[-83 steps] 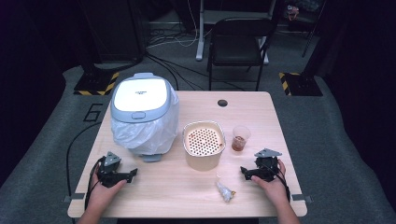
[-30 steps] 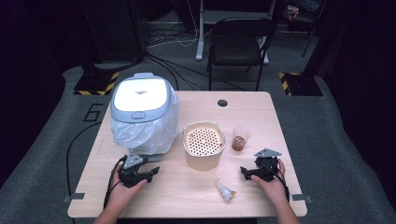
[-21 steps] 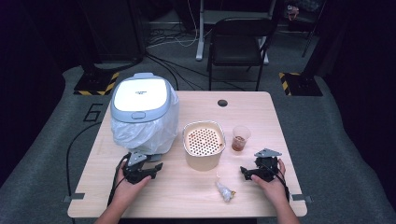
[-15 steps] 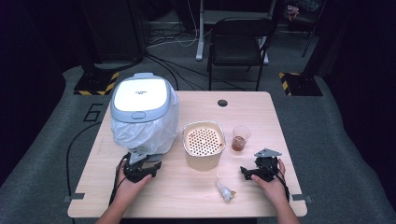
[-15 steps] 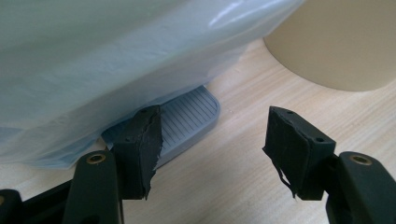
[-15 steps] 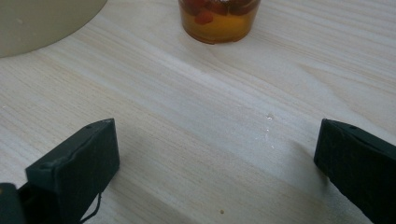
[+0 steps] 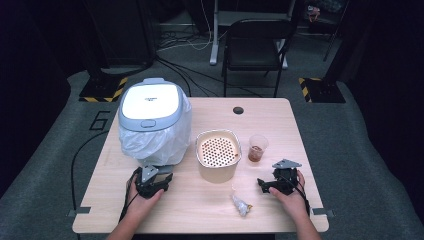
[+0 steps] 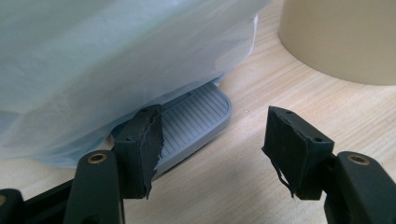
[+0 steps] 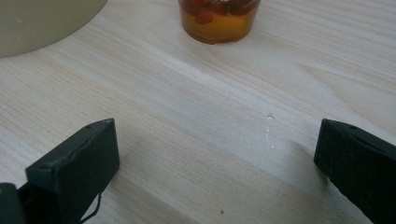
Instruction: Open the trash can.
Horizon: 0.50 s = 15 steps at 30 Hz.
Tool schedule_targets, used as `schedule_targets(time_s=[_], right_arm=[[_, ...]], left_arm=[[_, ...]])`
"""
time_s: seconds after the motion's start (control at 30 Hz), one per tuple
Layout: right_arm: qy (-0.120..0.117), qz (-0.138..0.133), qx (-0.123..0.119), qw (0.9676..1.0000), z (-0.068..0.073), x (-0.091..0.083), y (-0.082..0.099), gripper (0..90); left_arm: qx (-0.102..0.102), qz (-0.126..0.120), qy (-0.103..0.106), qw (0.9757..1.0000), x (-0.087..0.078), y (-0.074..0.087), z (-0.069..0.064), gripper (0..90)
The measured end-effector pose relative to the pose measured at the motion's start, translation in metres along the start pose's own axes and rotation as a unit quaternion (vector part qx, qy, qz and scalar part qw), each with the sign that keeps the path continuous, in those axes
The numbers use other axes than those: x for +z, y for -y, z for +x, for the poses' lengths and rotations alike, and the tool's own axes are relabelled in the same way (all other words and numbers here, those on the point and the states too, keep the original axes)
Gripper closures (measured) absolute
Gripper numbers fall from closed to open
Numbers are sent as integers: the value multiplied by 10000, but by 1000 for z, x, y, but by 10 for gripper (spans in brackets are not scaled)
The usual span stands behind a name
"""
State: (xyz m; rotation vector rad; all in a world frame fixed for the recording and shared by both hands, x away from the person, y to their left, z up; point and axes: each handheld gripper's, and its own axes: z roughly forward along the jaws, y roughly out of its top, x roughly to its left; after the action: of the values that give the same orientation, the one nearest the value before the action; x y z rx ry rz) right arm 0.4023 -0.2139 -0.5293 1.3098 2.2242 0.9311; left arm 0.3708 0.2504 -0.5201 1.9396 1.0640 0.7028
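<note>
Left gripper (image 8: pixel 210 154) jaws half-spread at the bin (image 7: pixel 155 122) pedal (image 8: pixel 194 121), empty; press flat, squarely. Right gripper (image 9: pixel 219 168) spread wide, idle.

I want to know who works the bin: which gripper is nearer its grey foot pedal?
Left. The left gripper is right at the pedal, one jaw over its edge. The right gripper rests across the table, beyond the beige pot.

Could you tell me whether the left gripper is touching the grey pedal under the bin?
Cannot tell. In the left gripper view, one jaw of the left gripper overlaps the pedal, hiding any contact or gap.
</note>
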Motion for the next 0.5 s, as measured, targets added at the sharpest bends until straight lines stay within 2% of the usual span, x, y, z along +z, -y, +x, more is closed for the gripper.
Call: schedule_targets(time_s=[0.07,0.1,0.13,0.23,0.3,0.33,0.5], right_arm=[[-4,-8,-1,10000,0,0,0,0],[0,1,-4,10000,0,0,0,0],[-1,-2,1,10000,0,0,0,0],[0,0,-1,10000,0,0,0,0],[-1,0,-1,10000,0,0,0,0],[9,3,-11,10000,0,0,0,0],[9,1,-11,10000,0,0,0,0]], left_arm=[[4,16,-40,10000,0,1,-1,375],[-164,11,-21,9999,1,2,-5,375],[-135,54,-38,9999,1,1,-6,376],[-220,43,-29,9997,2,1,-5,381],[-216,47,-33,9998,1,2,-4,414],[-106,7,-88,9999,1,2,-2,429],[-198,-22,-3,9998,0,5,5,484]])
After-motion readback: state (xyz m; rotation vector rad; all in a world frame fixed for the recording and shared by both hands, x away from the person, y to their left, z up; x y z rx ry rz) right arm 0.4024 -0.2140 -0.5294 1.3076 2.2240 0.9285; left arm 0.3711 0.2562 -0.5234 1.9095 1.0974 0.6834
